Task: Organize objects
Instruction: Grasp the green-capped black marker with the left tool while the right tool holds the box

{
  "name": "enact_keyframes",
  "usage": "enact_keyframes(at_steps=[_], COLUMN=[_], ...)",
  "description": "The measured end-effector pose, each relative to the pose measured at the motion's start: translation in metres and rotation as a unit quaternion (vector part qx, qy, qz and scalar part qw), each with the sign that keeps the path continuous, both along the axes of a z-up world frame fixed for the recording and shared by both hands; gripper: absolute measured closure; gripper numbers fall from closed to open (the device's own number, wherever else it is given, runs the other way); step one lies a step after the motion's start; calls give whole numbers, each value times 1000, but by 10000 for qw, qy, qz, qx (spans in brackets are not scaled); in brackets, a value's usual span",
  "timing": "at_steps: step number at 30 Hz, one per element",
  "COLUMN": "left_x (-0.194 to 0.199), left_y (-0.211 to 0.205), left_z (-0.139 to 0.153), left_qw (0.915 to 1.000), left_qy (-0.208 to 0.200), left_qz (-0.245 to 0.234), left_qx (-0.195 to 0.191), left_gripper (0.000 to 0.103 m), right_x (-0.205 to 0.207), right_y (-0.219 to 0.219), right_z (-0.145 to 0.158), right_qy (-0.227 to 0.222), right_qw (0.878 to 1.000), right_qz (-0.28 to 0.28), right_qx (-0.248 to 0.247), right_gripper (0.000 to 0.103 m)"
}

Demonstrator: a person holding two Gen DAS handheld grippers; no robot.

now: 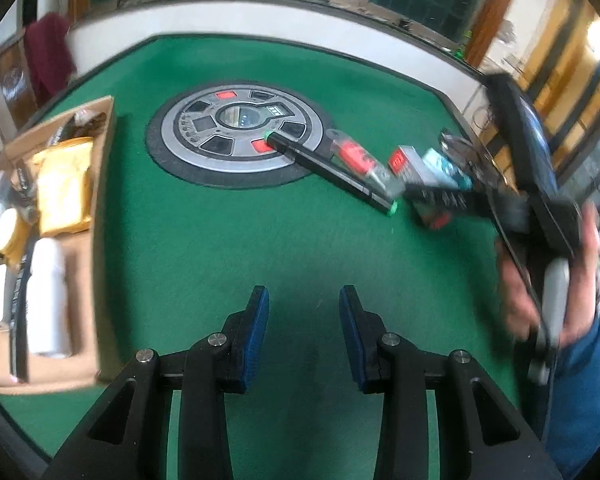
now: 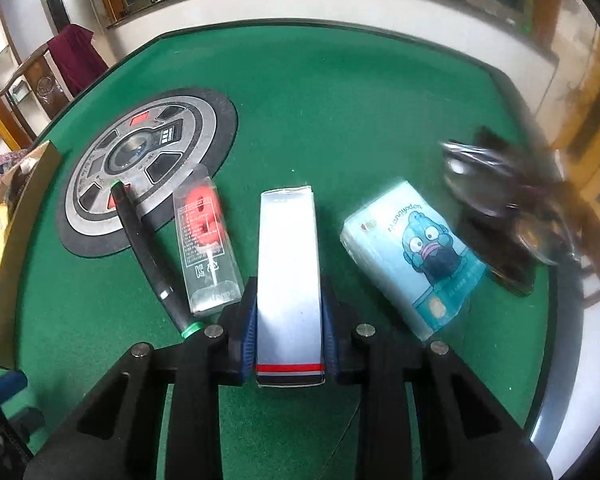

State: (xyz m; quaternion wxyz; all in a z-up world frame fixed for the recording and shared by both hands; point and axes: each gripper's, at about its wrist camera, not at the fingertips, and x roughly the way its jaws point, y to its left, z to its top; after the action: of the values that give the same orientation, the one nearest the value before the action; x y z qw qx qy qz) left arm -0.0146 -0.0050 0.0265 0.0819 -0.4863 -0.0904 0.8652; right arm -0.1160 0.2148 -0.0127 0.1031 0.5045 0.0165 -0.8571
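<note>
Low in the centre of the right wrist view, the right gripper (image 2: 289,338) has its pads pressed on a slim white box (image 2: 289,280) lying on the green table (image 2: 340,100). It looks light, smooth-sided and easily crushed, so a gentle hold on the long sides suits it. The left gripper (image 1: 304,334) stands partly open, holding nothing.

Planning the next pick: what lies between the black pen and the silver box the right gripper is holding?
In the right wrist view, a clear plastic box with a red item inside lies between the black pen and the silver box, close beside the pen.
</note>
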Motion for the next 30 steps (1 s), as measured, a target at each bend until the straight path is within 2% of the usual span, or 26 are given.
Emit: enact_keyframes(at_steps=[2, 6, 9, 12, 16, 19, 21, 22, 26, 30], left_x=[-20, -68, -98, -115, -132, -138, -137, -136, -119, -82], left_y=[3, 12, 14, 14, 18, 24, 32, 37, 23, 6], left_z=[2, -1, -14, -21, -30, -31, -32, -32, -37, -42], left_qw=[9996, 9963, 9905, 9848, 9810, 9816, 9857, 9890, 9903, 9932], left_qy=[-148, -522, -877, -1036, -1170, -1063, -989, -894, -751, -639], left_qz=[129, 464, 758, 1037, 1283, 1434, 1312, 1175, 1167, 968], left_qx=[197, 510, 736, 936, 861, 675, 376, 113, 68, 35], left_gripper=[71, 71, 71, 71, 72, 72, 72, 80, 91, 91], right_x=[3, 5, 3, 2, 8, 6, 7, 7, 7, 10], right_y=[9, 22, 30, 30, 30, 28, 29, 29, 26, 20], right_z=[5, 14, 17, 19, 25, 26, 26, 26, 26, 26], right_qy=[-51, 182, 294, 373, 488, 548, 566, 578, 597, 624], right_qw=[9990, 9952, 9929, 9919, 9901, 9891, 9892, 9896, 9905, 9910], right_qz=[-15, -352, -411, -396, -362, -328, -339, -319, -253, -156], right_qx=[-438, -897, -1075, -1148, -1265, -1328, -1306, -1280, -1213, -1174], right_gripper=[79, 79, 79, 79, 79, 79, 79, 79, 79, 79])
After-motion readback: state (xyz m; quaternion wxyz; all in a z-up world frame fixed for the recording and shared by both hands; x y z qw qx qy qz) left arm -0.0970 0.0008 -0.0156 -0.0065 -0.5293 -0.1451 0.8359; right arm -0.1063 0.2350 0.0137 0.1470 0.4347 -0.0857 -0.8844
